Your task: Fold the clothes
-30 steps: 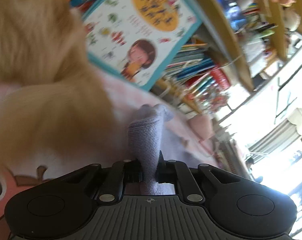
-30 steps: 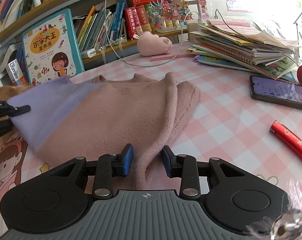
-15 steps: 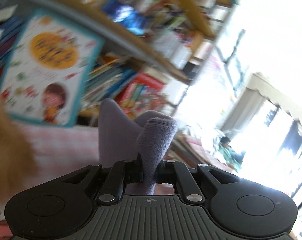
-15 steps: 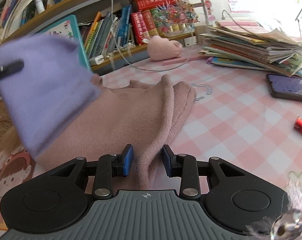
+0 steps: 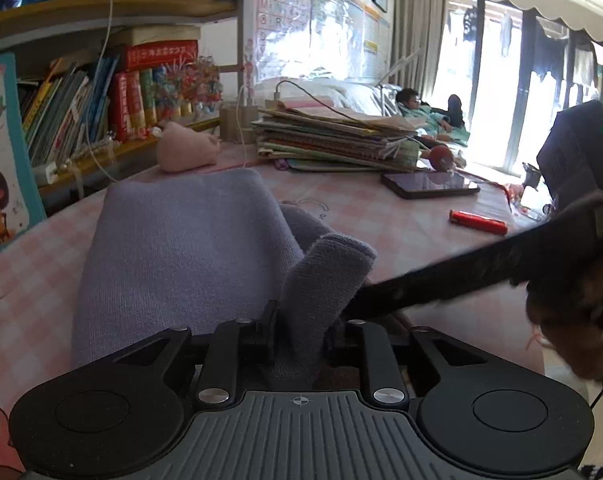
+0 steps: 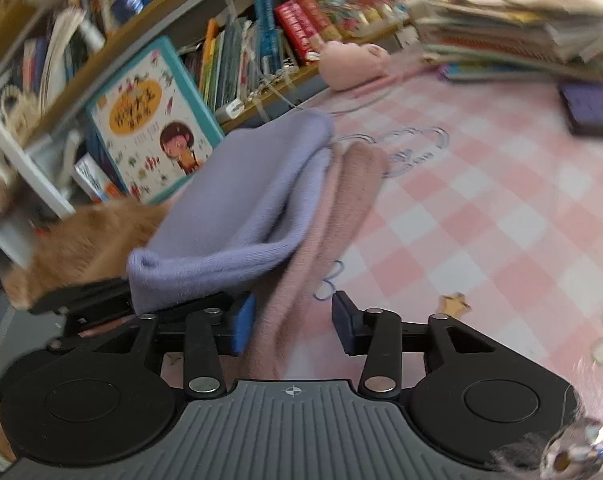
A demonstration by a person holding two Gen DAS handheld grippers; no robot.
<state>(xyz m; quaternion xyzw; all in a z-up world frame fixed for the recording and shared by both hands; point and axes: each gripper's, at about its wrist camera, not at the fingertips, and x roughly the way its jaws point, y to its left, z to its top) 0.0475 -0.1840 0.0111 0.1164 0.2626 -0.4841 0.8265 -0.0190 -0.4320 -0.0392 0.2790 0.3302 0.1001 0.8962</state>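
A lilac and dusty-pink sweater (image 5: 181,248) is seen folded over on the pink checked tablecloth (image 5: 401,224), filling the centre-left of the left wrist view. A lilac cuff (image 5: 321,280) stands between the jaws of the left gripper (image 5: 301,320); these jaws have just been opening, and whether the pads still press the cloth cannot be told. In the right wrist view the pink hem (image 6: 301,280) lies in the gap of the right gripper (image 6: 293,322), whose jaws have likewise just been opening: a clear space is seen on the right side, so the cloth is not pinched. The lilac fold (image 6: 241,200) is laid over the pink layer, its rolled edge running from centre towards lower left.

Open cloth is left at the right of both views. That room is bounded by a phone (image 5: 431,184) and a red lighter (image 5: 477,222) at centre right, a pile of books (image 5: 333,140) behind them, and a bookshelf (image 5: 101,104) along the upper left. A picture book (image 6: 153,120) leans at the upper left, close behind the sweater's far edge.
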